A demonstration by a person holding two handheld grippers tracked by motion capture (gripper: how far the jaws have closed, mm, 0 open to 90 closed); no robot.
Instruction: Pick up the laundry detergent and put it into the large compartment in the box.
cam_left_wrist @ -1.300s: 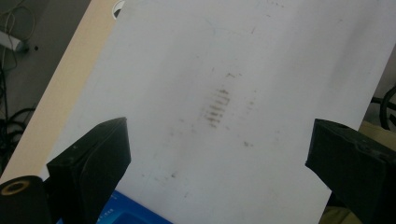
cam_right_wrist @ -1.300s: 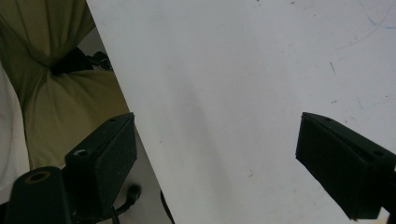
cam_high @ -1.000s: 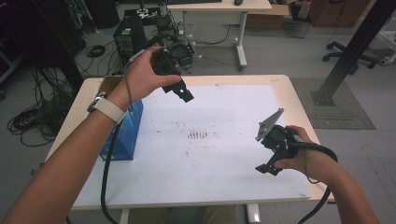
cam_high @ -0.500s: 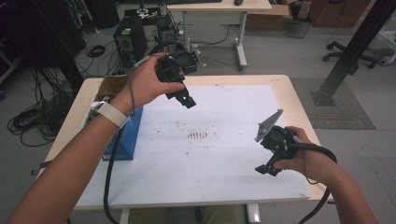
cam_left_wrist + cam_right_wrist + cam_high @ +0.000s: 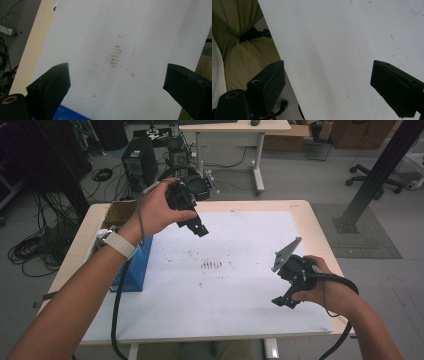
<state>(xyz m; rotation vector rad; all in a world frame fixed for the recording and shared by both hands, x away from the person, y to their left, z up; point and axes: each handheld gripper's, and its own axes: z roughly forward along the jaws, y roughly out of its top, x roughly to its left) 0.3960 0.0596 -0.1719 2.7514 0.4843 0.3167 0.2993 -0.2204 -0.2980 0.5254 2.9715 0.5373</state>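
A white sheet [image 5: 240,285] covers the table [image 5: 320,227], with no object between either pair of jaws. The left gripper [image 5: 196,226], jaws spread and empty, hovers above smudge marks [image 5: 115,55] lying straight ahead. The right gripper [image 5: 285,301], jaws likewise released, points toward the near edge. No task thing is evident; a blue box [image 5: 134,270] sits beside the left forearm.

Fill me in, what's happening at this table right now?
A person holds a two-jaw gripper in each hand above a white sheet on the table. The left gripper is raised over the far left part, the right gripper sits low near the front right edge. Both are open and hold nothing. A blue box stands at the table's left side, untouched. The sheet carries some dark smudges.
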